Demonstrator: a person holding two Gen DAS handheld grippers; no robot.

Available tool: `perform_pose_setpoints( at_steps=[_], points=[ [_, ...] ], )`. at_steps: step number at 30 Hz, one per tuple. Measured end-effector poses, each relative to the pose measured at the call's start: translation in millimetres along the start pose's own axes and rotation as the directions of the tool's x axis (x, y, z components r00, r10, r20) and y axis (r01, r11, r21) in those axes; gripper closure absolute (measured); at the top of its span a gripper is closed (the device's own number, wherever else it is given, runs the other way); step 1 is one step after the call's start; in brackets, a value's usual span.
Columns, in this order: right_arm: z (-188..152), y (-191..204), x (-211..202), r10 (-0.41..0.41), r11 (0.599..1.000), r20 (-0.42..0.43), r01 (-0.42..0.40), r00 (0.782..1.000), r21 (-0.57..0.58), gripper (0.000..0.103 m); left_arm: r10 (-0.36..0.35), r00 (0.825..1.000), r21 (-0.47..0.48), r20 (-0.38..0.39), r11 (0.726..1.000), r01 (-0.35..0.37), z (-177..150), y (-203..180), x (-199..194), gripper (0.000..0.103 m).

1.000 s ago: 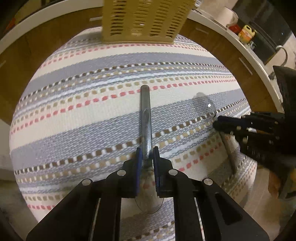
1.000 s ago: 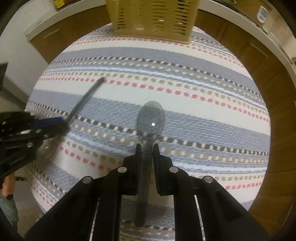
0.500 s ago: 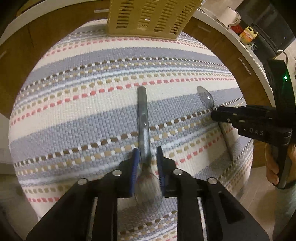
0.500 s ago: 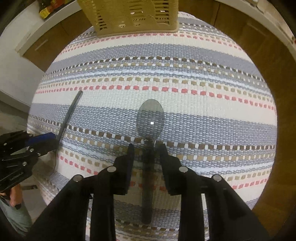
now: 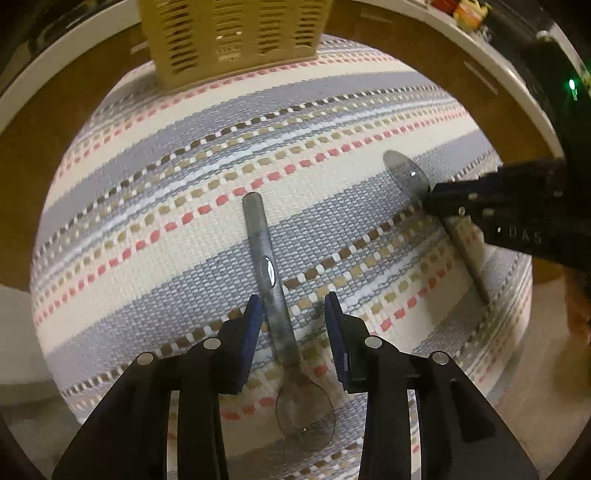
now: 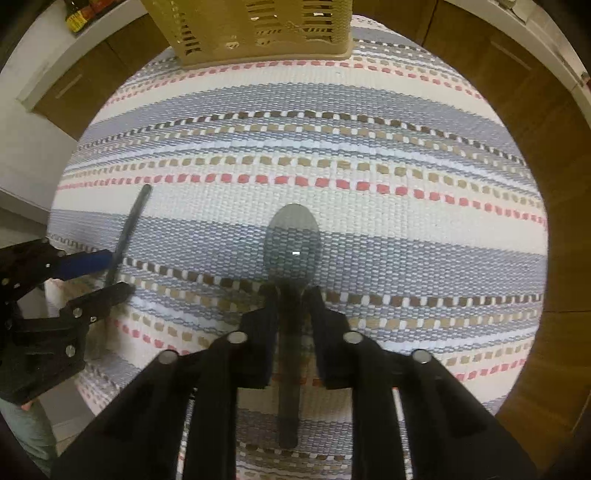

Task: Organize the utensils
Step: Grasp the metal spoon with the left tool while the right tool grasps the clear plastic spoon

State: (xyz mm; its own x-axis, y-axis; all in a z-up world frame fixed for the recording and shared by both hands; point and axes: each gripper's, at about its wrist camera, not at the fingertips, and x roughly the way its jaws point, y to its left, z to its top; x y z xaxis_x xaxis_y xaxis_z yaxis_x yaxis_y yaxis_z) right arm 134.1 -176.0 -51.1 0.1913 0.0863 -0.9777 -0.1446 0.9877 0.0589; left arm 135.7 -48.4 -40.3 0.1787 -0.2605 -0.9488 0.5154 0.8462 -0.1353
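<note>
Two grey translucent spoons lie on a striped cloth (image 5: pixel 184 258). One spoon (image 5: pixel 264 251) points its handle away from the left wrist camera, bowl nearest. My left gripper (image 5: pixel 293 299) stands over its handle with the blue pads apart; the jaws are opening and neither pad presses on the handle. The right wrist view shows this gripper (image 6: pixel 116 273) and spoon handle (image 6: pixel 131 218) at the left. The other spoon (image 6: pixel 293 243) points its bowl away. My right gripper (image 6: pixel 293 291) is closing on its neck, pads against it; it also shows at the right (image 5: pixel 432 199).
A tan slotted basket (image 6: pixel 251 29) stands at the cloth's far edge. Wooden cabinet fronts and a white counter with bottles (image 6: pixel 79 14) curve around behind. The cloth drops off at its near and side edges, with floor below. A hand (image 5: pixel 580 306) holds the right gripper.
The left jaws have spread off the spoon handle, which now lies loose on the cloth. The right jaws opened briefly and have closed on the spoon's neck again.
</note>
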Motion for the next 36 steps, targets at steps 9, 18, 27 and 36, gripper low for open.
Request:
perform_pose_setpoints(
  at_steps=[9, 18, 27, 36],
  points=[
    [3.4, 12.9, 4.3, -0.019, 1.0, 0.007, 0.019, 1.0, -0.02, 0.094, 0.063, 0.998, 0.074, -0.015, 0.995, -0.062, 10.0, -7.9, 6.7, 0.093],
    [4.0, 9.0, -32.9, 0.051, 0.998, 0.117, -0.047, 0.992, -0.035, 0.102, 0.005, 0.982, -0.022, 0.191, 1.0, 0.0, 17.5, 9.6, -30.9, 0.093],
    [7.5, -4.9, -30.4, 0.19, 0.982, 0.076, -0.188, 0.979, -0.028, 0.09, -0.039, 0.963, -0.081, 0.266, 0.995, 0.063, 19.0, 30.4, -48.3, 0.093],
    [13.6, 30.1, -19.1, 0.137, 0.982, 0.047, -0.129, 0.989, -0.137, 0.058, -0.077, 0.958, -0.144, 0.277, 0.982, 0.121, 9.6, 46.3, -47.2, 0.093]
  ],
)
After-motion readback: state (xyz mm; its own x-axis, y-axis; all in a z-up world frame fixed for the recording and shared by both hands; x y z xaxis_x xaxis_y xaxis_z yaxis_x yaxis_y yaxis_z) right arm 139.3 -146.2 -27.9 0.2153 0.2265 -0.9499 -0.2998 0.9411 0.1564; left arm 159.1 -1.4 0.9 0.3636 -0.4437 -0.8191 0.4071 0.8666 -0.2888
